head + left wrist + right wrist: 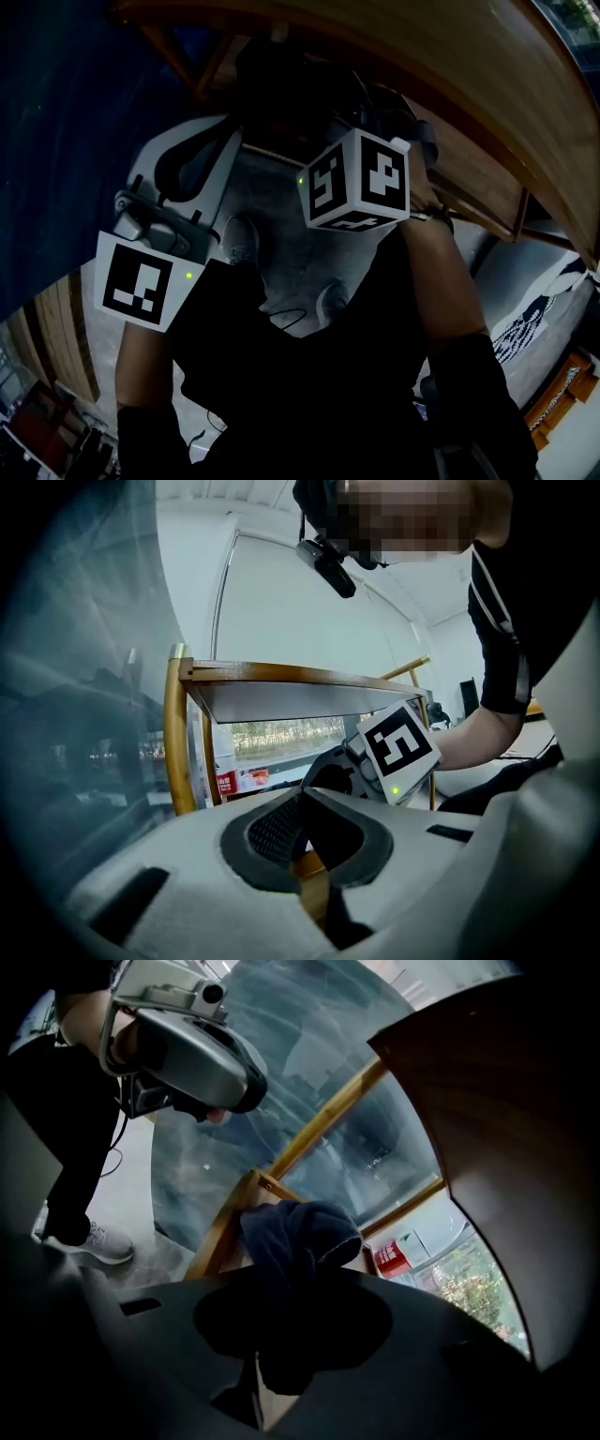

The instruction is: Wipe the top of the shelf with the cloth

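A dark blue cloth [298, 1237] bunches out of my right gripper [292, 1302], whose jaws are shut on it. It hangs just in front of the wooden shelf frame [286, 1171], under the brown shelf top [511, 1147]. In the head view the right gripper's marker cube [361, 178] is held up against the curved wooden shelf [450, 75]; its tips and the cloth are lost in the dark there. My left gripper [302, 803] looks at the shelf top's edge [300, 677] from lower down; its pads meet with nothing between them. It sits at the left in the head view [208, 141].
A glass wall stands behind the shelf [281, 1072]. Red-labelled containers sit behind the shelf [228, 782] [392, 1258]. The person's white shoe [242, 239] and a thin cable [286, 319] lie on the grey floor. More wooden furniture shows at lower left [66, 337].
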The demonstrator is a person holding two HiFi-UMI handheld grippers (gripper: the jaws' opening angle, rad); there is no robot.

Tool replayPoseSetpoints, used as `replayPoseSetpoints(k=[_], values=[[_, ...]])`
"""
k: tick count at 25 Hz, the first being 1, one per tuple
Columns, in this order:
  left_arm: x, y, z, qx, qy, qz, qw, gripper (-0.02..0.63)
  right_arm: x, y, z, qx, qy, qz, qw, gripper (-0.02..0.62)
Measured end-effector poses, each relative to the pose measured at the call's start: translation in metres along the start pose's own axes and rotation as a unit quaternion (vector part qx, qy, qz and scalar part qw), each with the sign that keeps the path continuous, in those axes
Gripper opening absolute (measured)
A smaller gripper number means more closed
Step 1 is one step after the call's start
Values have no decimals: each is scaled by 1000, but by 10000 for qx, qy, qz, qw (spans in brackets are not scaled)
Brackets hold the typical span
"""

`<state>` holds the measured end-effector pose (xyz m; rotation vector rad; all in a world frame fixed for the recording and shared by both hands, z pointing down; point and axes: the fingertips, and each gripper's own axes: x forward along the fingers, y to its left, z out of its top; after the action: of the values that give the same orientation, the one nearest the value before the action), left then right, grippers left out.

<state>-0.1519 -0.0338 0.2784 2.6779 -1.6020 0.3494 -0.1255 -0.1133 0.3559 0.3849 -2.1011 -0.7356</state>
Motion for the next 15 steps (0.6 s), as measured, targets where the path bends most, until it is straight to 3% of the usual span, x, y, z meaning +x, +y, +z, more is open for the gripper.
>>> replayPoseSetpoints(k=[8, 15], values=[[-1, -6, -8, 10, 103, -119, 9999, 20, 15, 10, 8, -134, 0, 182, 9997, 91], [3, -12, -7, 56, 140, -233, 9996, 20, 7, 10, -10, -163, 185, 229, 9994, 91]])
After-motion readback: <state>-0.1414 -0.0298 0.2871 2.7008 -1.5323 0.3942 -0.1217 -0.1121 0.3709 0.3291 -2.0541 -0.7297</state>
